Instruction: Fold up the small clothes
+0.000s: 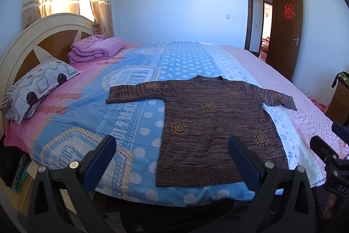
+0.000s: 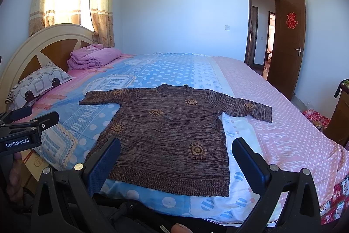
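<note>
While the sweater (image 1: 213, 123) lies flat on the bed (image 1: 139, 119), left gripper (image 1: 172, 145) and right gripper (image 2: 176, 147) hover released.

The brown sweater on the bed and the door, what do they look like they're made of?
Sweater: looks like knitted yarn, matte, with ribbed hem and cuffs, streaky brown strands and orange sun motifs; fibre type unclear. Door: looks like brown wood or wood veneer, smooth with slight sheen, metal handle.

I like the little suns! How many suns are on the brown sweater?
7 on the sweater: one on each sleeve, five on the body. Any on its underside are hidden.
</note>
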A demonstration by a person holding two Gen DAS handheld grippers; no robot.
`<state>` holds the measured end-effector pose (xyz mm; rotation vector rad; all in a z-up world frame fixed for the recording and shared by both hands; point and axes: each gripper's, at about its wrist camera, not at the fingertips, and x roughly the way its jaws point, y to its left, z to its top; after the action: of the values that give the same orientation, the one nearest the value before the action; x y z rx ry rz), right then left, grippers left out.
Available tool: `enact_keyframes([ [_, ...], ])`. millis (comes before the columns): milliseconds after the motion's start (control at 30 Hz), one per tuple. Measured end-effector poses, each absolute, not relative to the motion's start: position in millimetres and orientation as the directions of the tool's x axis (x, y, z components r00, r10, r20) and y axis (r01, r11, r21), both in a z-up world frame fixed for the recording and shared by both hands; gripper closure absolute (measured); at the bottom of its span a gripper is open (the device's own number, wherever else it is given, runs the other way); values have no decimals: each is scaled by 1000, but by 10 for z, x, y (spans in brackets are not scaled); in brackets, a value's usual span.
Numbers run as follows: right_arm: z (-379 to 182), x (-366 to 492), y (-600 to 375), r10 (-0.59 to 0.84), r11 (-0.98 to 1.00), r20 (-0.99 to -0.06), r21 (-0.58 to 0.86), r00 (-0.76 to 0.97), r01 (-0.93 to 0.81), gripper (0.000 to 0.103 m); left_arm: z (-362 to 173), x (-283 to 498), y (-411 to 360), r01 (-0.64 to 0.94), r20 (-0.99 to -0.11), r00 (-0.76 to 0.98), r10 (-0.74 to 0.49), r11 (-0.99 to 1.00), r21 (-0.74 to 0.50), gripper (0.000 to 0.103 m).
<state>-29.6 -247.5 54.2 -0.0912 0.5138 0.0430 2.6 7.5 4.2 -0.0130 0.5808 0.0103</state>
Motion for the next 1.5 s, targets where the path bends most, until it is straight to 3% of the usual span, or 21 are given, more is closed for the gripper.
enact_keyframes([
  [1500, 450, -239, -2484, 36, 995, -522, -63, 852, -81, 1, -41, 73, 77, 0, -567, 824, 0, 1000, 0, 0],
])
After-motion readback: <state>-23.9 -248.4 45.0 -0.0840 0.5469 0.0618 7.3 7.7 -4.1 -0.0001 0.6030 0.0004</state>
